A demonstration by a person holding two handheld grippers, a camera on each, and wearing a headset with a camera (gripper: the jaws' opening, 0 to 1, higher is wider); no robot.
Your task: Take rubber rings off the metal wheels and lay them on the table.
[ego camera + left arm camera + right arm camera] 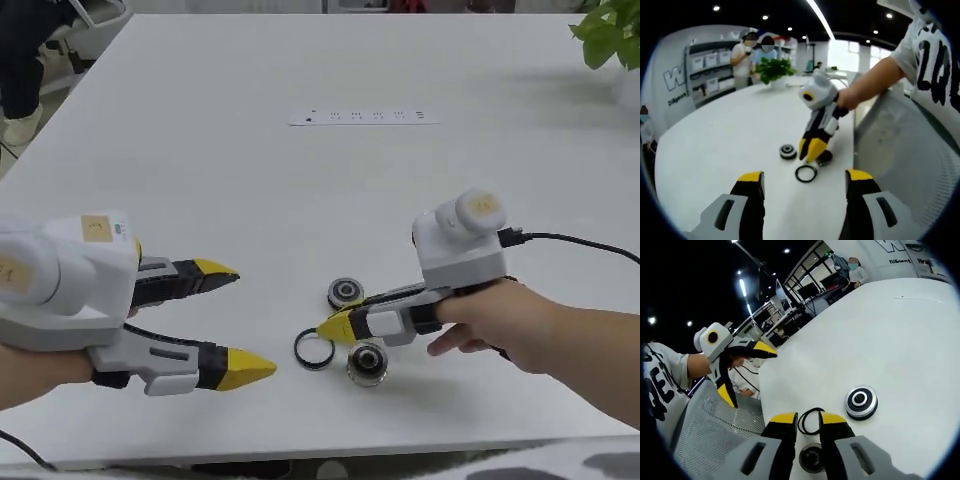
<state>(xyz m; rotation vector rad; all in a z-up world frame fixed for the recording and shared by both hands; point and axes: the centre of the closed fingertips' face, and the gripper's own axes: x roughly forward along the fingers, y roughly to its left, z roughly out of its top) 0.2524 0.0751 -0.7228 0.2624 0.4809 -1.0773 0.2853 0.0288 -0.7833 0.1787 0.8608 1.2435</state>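
A loose black rubber ring (298, 349) (796, 173) (810, 410) lies flat on the white table (300, 200). Beside it are two metal wheels. The farther wheel (346, 292) (788, 151) (860, 402) has a dark band around it. The nearer wheel (367, 363) (812, 457) looks bare and shiny and sits under my right gripper. My right gripper (330, 328) (809, 417) (811, 148) hovers just over the ring, jaws a narrow gap apart, holding nothing. My left gripper (242, 320) (805, 176) (747, 372) is wide open to the left of the ring, with nothing in it.
A white power strip (363, 117) lies flat farther back on the table. A potted plant (610, 35) (775, 70) stands at the far right corner. The table's near edge (330, 450) runs just below the grippers. People stand by shelves beyond the table.
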